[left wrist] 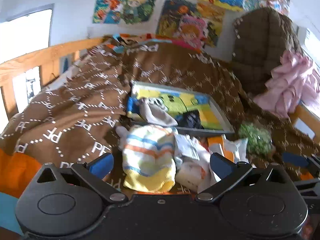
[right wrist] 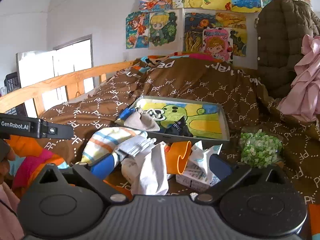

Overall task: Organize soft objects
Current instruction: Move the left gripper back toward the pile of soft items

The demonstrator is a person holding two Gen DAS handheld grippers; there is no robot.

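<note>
A brown quilt [right wrist: 180,84] covers the bed, bearing a shallow grey tray [right wrist: 225,118] and, nearer, a striped sock [left wrist: 149,156] between the spread fingers of the left hand-held gripper [left wrist: 160,165]. Only the right view resolves an orange scoop [right wrist: 180,156] within the likewise released right hand-held gripper [right wrist: 162,166].

White "PF" letters repeat inside a dotted lattice all over the brown blanket [right wrist: 190,84], and "GenRobot.AI" stands in white on the black body of the left gripper [right wrist: 36,129] at the right wrist view's left edge; other print is too blurred to read.
</note>
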